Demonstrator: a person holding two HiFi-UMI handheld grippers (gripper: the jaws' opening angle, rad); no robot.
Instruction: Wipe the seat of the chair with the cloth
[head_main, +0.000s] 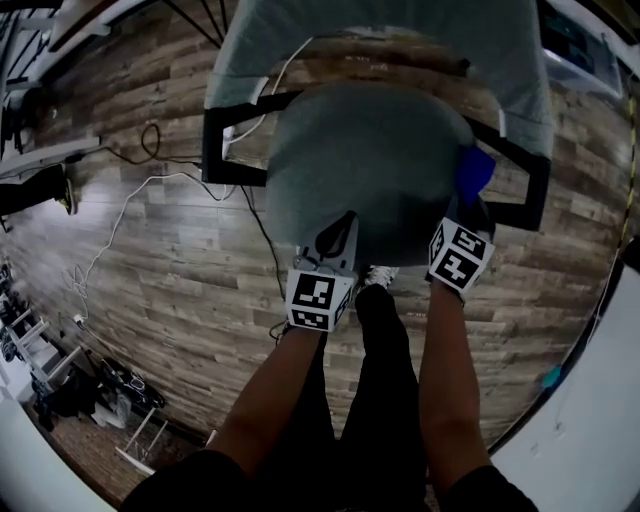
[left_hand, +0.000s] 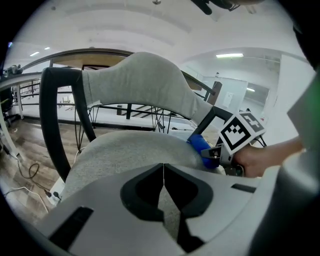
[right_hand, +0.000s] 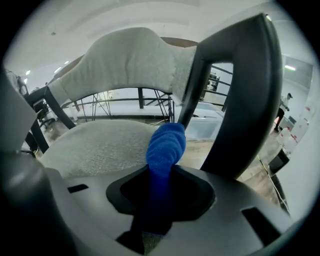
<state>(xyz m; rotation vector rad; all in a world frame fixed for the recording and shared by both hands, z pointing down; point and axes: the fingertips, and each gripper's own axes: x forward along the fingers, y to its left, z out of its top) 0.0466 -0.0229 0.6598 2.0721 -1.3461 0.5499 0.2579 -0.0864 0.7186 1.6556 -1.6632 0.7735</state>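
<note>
Closest to the lens, right claw (right_hand: 161, 174): jaws clamped on the blue cloth (right_hand: 166, 142), which stands out ahead of the tips as a bunched roll. Position: at the right edge of the grey seat (head_main: 370, 170), just beside the black right armrest (right_hand: 240, 100). Whether the cloth bears on the fabric, I cannot tell from any view.

Governing relation: nearly the whole seat lies to the left of my right claw and ahead of it, toward the backrest (head_main: 380, 30). The seat is roundish, with no marked long axis. My judgement is that the coming stroke should run leftward across it, cloth pressed down.

Left claw (left_hand: 163, 170): jaws together, nothing between them, over the front edge of the seat near its middle. It is near the right claw but holds no cloth, so the wiping falls to my right hand. Risk noted: the armrest stands close to the cloth.
</note>
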